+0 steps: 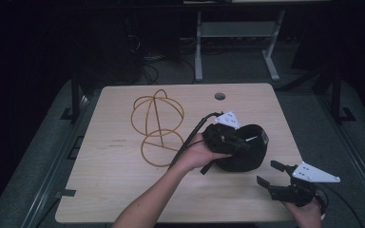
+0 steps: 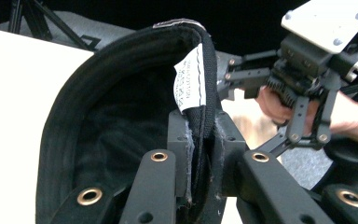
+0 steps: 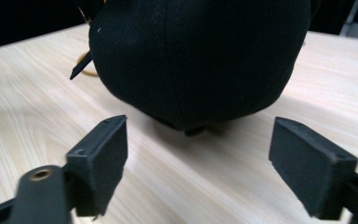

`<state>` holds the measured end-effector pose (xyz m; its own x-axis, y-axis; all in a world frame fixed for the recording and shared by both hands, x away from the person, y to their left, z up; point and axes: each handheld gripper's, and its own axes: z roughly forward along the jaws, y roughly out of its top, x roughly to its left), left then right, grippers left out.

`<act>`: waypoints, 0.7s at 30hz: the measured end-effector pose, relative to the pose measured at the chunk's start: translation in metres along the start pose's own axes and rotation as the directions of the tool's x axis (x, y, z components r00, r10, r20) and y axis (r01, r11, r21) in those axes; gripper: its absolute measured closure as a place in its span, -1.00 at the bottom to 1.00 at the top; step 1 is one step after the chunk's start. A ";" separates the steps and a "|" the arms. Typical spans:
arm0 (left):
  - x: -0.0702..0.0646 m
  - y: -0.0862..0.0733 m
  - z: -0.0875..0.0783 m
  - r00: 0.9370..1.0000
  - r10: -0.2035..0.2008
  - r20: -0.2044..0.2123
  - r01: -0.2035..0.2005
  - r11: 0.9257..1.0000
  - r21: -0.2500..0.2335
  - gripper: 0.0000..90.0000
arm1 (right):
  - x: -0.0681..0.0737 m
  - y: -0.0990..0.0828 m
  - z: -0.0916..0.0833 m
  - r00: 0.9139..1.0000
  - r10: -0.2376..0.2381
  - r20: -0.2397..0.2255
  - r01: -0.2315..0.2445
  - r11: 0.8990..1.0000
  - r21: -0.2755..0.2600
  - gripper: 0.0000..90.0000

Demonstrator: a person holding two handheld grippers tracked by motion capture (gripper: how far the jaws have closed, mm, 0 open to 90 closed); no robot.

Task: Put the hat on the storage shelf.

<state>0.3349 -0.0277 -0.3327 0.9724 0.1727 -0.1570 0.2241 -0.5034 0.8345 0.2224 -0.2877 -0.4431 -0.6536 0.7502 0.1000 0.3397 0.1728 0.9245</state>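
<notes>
A black cap (image 1: 249,159) sits at the right of the wooden table (image 1: 123,180), its opening tipped up toward the left hand. My left gripper (image 1: 244,141) is shut on the cap's rim; in the left gripper view the jaws pinch the sweatband (image 2: 200,140) just below a white label (image 2: 189,79). My right gripper (image 1: 268,173) hovers open near the table's front right corner, a short way from the cap. In the right gripper view the cap's crown (image 3: 200,56) rests on the wood ahead of the open right gripper (image 3: 198,163), apart from both jaws.
A gold wire frame of rings (image 1: 157,126) lies on the table's left half. A cable hole (image 1: 219,96) sits near the far edge. Beyond the table stand a grey desk frame (image 1: 237,42) and floor cables. The right gripper (image 2: 233,79) appears behind the cap.
</notes>
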 end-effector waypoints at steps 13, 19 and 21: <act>-0.017 0.017 0.004 0.996 0.032 0.079 -0.030 0.999 -0.022 0.78 | 0.003 0.006 -0.001 1.000 0.004 -0.010 -0.005 0.996 -0.086 -0.40; -0.034 0.029 0.009 0.989 0.093 0.113 -0.092 0.996 -0.013 0.78 | 0.001 0.005 -0.006 0.999 0.003 -0.051 -0.009 0.992 -0.129 0.16; -0.038 0.031 0.010 0.987 0.101 0.122 -0.101 0.995 -0.012 0.78 | 0.001 0.004 -0.008 0.999 0.000 -0.054 -0.008 0.990 -0.140 0.30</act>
<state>0.3052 -0.0588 -0.3059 0.9907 0.0159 -0.1350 0.1243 -0.5085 0.8521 0.2178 -0.2911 -0.4363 -0.6892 0.7146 0.1202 0.2467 0.0755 0.9661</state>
